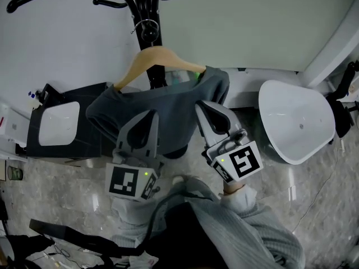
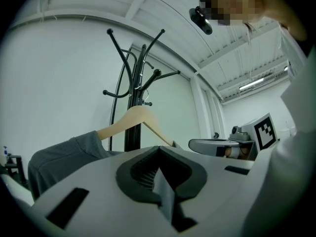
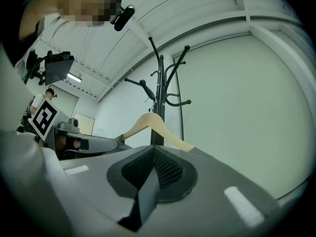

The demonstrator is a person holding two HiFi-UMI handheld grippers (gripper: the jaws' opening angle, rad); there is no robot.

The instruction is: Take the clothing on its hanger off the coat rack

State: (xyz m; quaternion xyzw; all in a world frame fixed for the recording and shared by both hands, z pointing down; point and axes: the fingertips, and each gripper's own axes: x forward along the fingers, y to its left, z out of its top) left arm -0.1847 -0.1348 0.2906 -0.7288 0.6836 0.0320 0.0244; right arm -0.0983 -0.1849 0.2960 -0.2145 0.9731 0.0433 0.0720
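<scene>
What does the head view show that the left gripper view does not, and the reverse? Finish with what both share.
Only the head view: the marbled floor and a white basin-shaped shell at the right.
Only the left gripper view: the ceiling with a strip light.
Both: the black coat rack, the wooden hanger, the grey garment draped over it, and the right gripper with its marker cube.

It looks like a lab or test hall, not a home. The walls (image 2: 59, 83) are plain white panels. The high ribbed ceiling (image 2: 163, 14) carries a strip light (image 2: 254, 84).
</scene>
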